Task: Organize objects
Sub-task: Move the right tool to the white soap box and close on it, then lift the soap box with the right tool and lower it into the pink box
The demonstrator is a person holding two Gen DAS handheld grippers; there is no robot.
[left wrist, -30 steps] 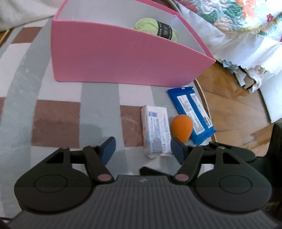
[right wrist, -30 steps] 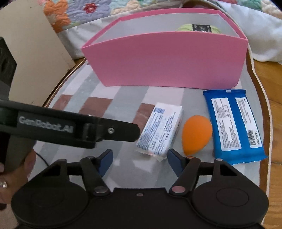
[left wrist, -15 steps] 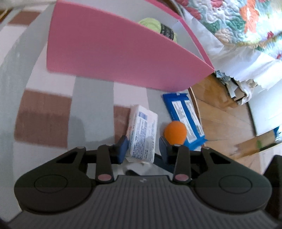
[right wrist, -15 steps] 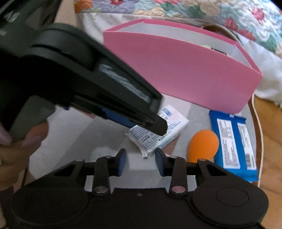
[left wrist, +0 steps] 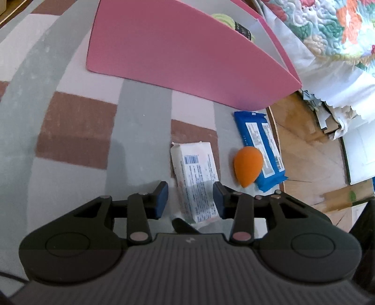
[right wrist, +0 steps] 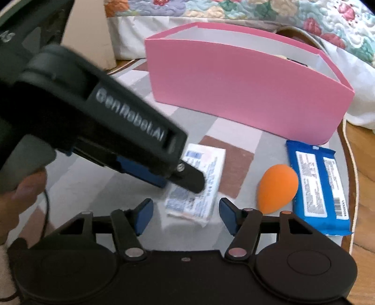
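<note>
A white tissue pack (left wrist: 194,178) lies flat on the checked cloth, between the blue pads of my left gripper (left wrist: 190,199). Those jaws are narrow and opening. The right pad sits at the pack's edge and the left pad stands a little off it. In the right wrist view the left gripper's body (right wrist: 117,129) reaches over the same pack (right wrist: 206,164). My right gripper (right wrist: 186,215) hovers just short of the pack, its jaws opening with nothing between them. An orange sponge egg (left wrist: 247,166) and a blue wipes pack (left wrist: 257,145) lie to the right.
A pink open box (left wrist: 182,58) stands behind the items, with a green yarn ball (left wrist: 225,20) inside. The table's rounded edge (right wrist: 346,164) runs just right of the wipes, with wooden floor beyond. A quilted bedcover (right wrist: 257,14) hangs behind. A hand (right wrist: 21,194) grips the left tool.
The left gripper's jaws narrowed from wide to close around the white pack and it moved in over it. The right gripper's jaws shut, then spread again, and it rolled slightly.
</note>
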